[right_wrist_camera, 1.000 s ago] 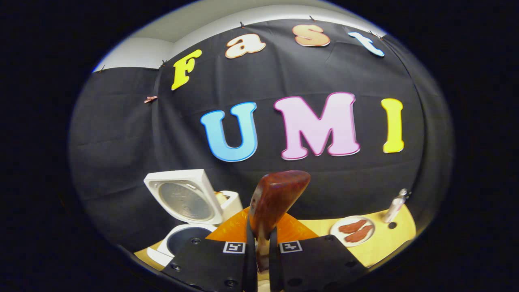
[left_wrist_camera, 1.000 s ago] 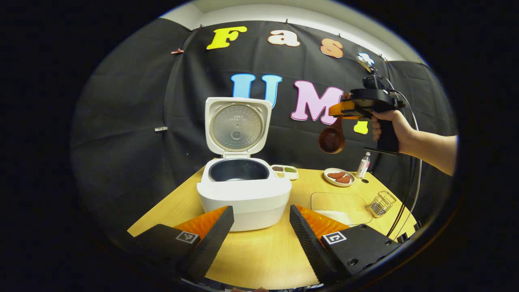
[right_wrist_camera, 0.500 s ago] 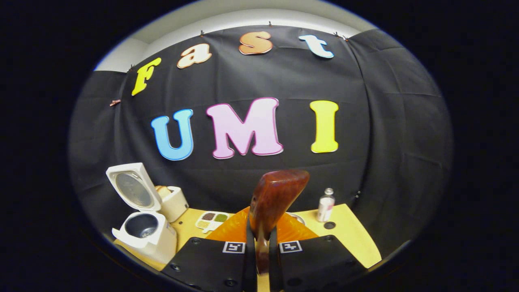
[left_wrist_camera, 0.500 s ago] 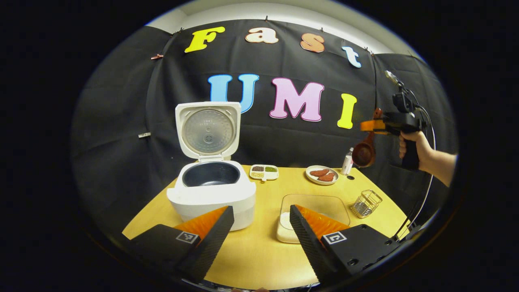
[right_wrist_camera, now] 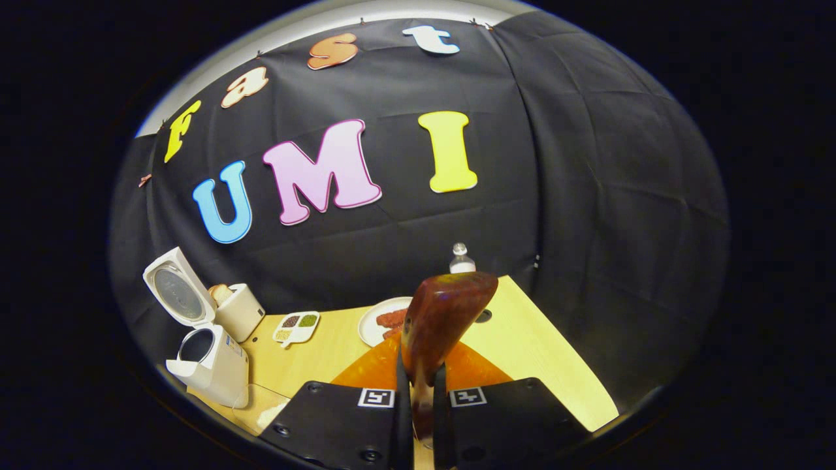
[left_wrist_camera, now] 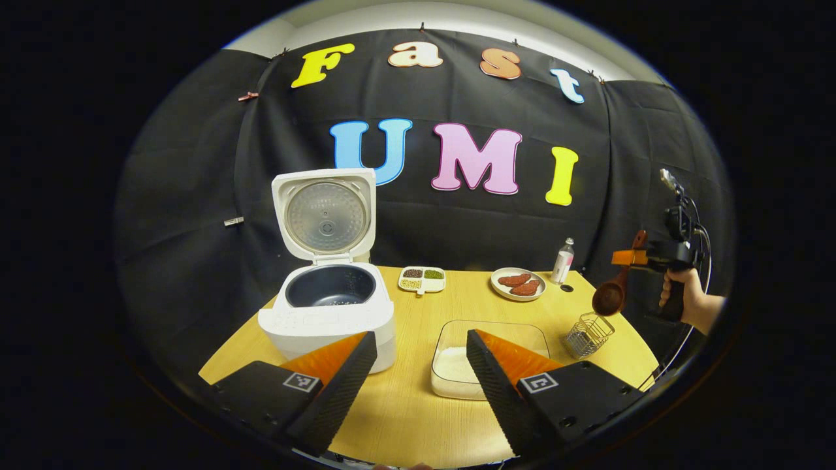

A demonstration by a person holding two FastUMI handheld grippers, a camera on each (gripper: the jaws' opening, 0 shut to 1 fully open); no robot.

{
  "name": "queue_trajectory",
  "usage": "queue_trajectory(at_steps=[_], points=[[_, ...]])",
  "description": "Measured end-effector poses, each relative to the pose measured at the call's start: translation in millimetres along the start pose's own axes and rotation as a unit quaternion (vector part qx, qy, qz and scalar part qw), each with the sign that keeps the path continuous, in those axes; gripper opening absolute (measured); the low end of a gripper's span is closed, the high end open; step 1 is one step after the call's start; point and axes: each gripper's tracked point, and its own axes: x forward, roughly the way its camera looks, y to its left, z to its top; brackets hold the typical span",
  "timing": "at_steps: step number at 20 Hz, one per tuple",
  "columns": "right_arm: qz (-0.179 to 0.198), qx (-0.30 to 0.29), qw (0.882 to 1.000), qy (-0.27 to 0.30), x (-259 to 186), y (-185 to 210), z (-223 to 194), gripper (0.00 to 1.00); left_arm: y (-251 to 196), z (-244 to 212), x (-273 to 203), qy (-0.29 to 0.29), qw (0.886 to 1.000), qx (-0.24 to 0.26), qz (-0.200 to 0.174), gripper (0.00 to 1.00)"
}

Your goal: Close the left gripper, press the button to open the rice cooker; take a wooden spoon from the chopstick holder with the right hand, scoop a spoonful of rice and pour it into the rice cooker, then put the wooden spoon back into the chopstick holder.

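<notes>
The left hand-held gripper (left_wrist_camera: 421, 375) hangs open above the desk's (left_wrist_camera: 418, 418) near edge, with the open cooker (left_wrist_camera: 326, 313), a few grains in its pot, beyond its left finger and the rice tray (left_wrist_camera: 457, 365) between its fingers. At the desk's right edge the right hand-held gripper (right_wrist_camera: 418, 405) pinches the spoon (right_wrist_camera: 437, 326) by its handle, bowl hanging just above the empty wire holder (left_wrist_camera: 588, 334). Bare desk lies between cooker and tray.

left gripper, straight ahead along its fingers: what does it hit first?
Likely the clear rice tray lying just past the open left gripper, a bit right of centre. The open rice cooker sits off to the left. Depth is unclear, so it might pass above the tray.
</notes>
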Motion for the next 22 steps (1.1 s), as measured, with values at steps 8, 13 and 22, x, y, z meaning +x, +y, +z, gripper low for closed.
queue_trajectory(at_steps=[8, 13, 22], points=[[-0.025, 0.023, 0.998, 0.043, 27.0, -34.4, -53.8, 0.16, -18.3, -2.6, 2.7, 0.015, 0.999, -0.025, 0.013, 0.95], [-0.036, 0.040, 0.996, 0.072, 41.8, -39.0, -85.9, 0.13, 6.1, 5.2, 0.6, 0.011, 0.999, -0.025, 0.043, 0.96], [-0.052, 0.029, 0.994, 0.088, 30.6, -46.3, -99.2, 0.57, 68.7, 24.5, 1.5, 0.006, 0.991, -0.081, 0.110, 0.96]])
